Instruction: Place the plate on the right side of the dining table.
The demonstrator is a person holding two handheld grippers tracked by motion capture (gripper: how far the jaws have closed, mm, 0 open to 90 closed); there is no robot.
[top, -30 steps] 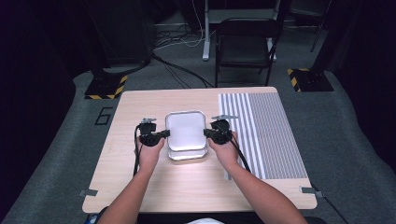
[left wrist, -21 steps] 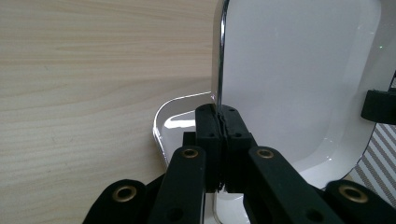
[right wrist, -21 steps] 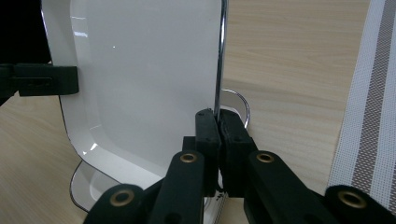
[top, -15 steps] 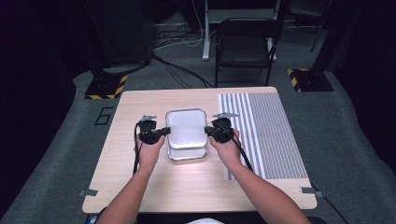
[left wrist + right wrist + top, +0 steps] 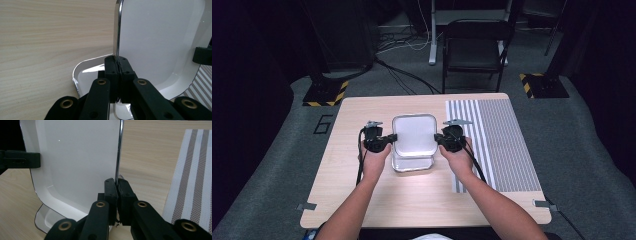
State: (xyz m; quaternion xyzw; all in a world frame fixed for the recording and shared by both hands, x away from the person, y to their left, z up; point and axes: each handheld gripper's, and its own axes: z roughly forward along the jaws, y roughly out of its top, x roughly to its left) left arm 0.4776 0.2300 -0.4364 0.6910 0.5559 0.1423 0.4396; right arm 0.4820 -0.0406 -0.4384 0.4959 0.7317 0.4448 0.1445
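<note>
Lifting upper tray off lower tray | left gripper, right gripper pinching opposite rims | keep level (raise evenly), mid-tabletop.

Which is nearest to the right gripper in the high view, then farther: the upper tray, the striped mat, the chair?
1. Upper tray, clamped at the right gripper.
2. Striped mat, just beside the right gripper.
3. Chair, beyond the table.
</note>
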